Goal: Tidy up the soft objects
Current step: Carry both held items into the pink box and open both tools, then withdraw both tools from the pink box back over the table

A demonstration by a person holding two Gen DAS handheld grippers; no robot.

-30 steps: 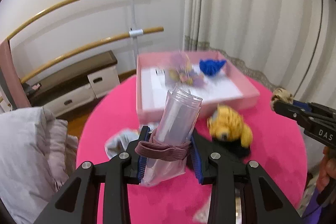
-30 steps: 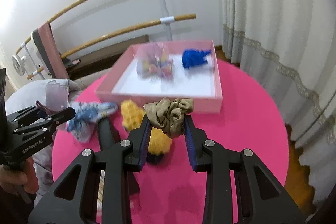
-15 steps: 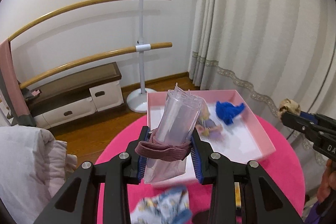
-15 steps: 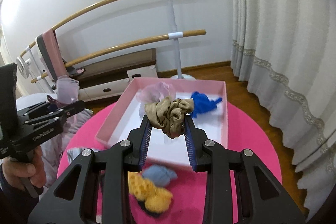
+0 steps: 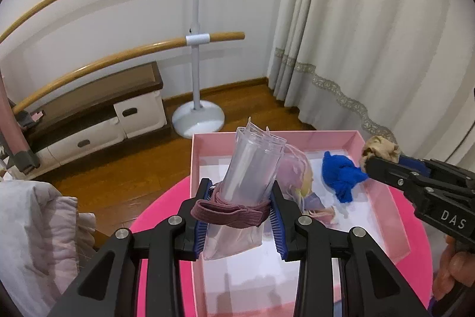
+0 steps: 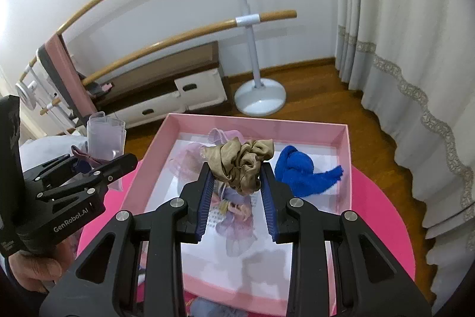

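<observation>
From the left wrist view, your left gripper pinches a clear plastic sleeve wrapped with a mauve hair band, held above the near left part of the pink box. Inside the box lie a blue cloth and a doll in lilac. Your right gripper comes in from the right, clamped on a beige scrunchie.

From the right wrist view, your right gripper squeezes the beige scrunchie over the middle of the pink box, which sits on the pink round table. The blue cloth lies just to its right, the doll below it.
</observation>
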